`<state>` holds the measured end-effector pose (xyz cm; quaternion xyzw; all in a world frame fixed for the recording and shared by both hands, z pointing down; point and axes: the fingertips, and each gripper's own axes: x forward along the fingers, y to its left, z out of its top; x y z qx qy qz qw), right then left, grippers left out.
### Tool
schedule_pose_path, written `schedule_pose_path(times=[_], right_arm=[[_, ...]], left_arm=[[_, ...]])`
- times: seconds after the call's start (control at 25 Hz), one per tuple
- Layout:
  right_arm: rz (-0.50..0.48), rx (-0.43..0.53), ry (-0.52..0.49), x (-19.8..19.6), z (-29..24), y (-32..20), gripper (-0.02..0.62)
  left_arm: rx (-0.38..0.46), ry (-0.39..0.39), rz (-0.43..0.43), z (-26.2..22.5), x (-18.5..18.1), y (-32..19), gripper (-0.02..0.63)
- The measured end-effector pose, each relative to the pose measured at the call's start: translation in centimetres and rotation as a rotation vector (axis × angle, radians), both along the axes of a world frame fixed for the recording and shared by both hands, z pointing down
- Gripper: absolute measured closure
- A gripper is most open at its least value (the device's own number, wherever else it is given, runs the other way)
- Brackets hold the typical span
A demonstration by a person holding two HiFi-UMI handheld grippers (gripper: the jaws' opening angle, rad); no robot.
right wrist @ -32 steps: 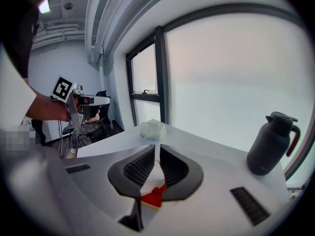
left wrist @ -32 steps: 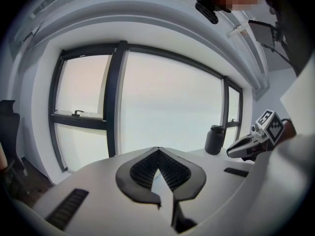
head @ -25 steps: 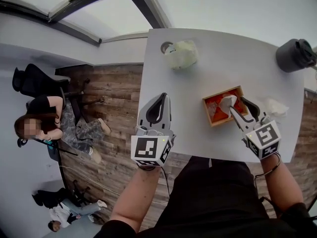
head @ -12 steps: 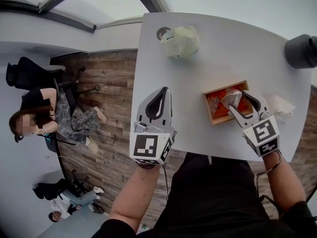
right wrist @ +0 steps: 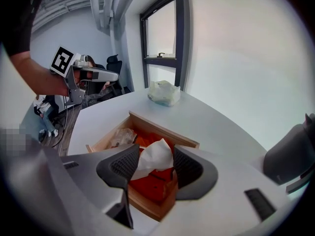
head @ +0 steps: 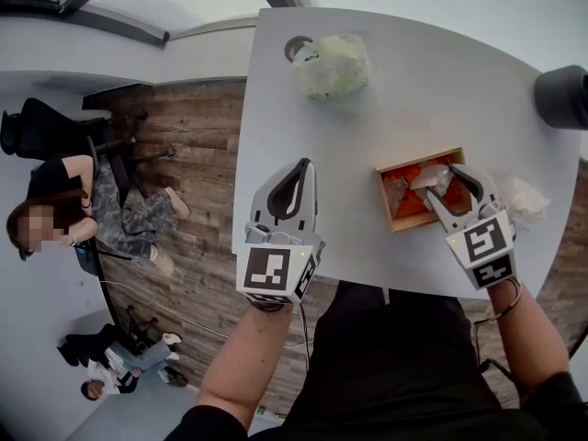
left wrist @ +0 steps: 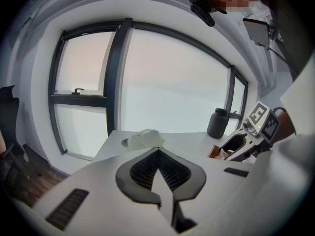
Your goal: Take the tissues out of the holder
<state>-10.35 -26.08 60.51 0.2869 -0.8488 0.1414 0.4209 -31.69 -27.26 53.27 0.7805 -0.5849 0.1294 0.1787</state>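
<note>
- head view, markings: a black-and-white square marker faces up on the left cube (head: 276, 272) and on the right cube (head: 482, 246).
- head view, left tool: the left gripper (head: 299, 165) is over the near left part of the white table (head: 395, 90). its jaws are pressed together with nothing in them, well apart from the holder.
- head view, right tool: the right gripper (head: 450, 180) is over the right end of the wooden holder (head: 413, 162). its jaws are spread wide and have just been opening, with the white tissue (head: 428, 180) between them.
- head view, holder: an open rectangular box, orange-red inside, near the table's near edge. its long axis runs across the table, the left end a little nearer the person.
- head view, other items: a crumpled tissue (head: 524, 196) lies just right of the holder. a pale green bundle (head: 333, 65) sits at the far left and a dark container (head: 562, 95) at the far right.
- left gripper view: the jaw tips meet with nothing between them. the tool points across the table toward the pale green bundle.
- right gripper view: the jaws stand apart on either side of the tissue, which rises upright from the holder. the tissue brushes the left pad; contact with the right pad cannot be told. a clear crinkled wrapper (right wrist: 118, 136) lies in the holder's far end.
</note>
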Motion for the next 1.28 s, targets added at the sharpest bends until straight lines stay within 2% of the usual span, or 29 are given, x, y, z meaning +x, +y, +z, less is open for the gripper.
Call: schedule_pose_path(times=[0.4,0.48,0.52,0.56,0.64,0.92,1.28], right_arm=[[-0.016,-0.019,0.011,0.4,0.7,0.0,0.388],[-0.006,0.0,0.027,0.5,0.8,-0.3,0.5],[0.0,0.01,0.033,0.6,0.8,-0.4,0.532],[0.007,0.014,0.035,0.8,0.8,-0.5,0.562],[0.025,0.01,0.026,1.0,0.8,-0.7,0.577],[0.083,-0.04,-0.044,1.1,0.3,-0.6,0.581],[0.103,-0.026,-0.064,1.4,-1.4,-0.6,0.581]], left_arm=[[-0.014,-0.001,0.009,0.7,0.7,0.5,0.603],[-0.017,-0.003,0.005,0.8,0.5,0.6,0.603],[-0.019,-0.004,0.001,0.8,0.4,0.7,0.603],[-0.021,-0.005,-0.002,0.9,0.3,0.7,0.603],[-0.021,-0.006,-0.003,1.0,0.3,0.8,0.603],[-0.007,-0.01,0.004,0.4,0.4,0.7,0.603],[0.017,0.0,0.006,-1.3,0.8,0.7,0.603]])
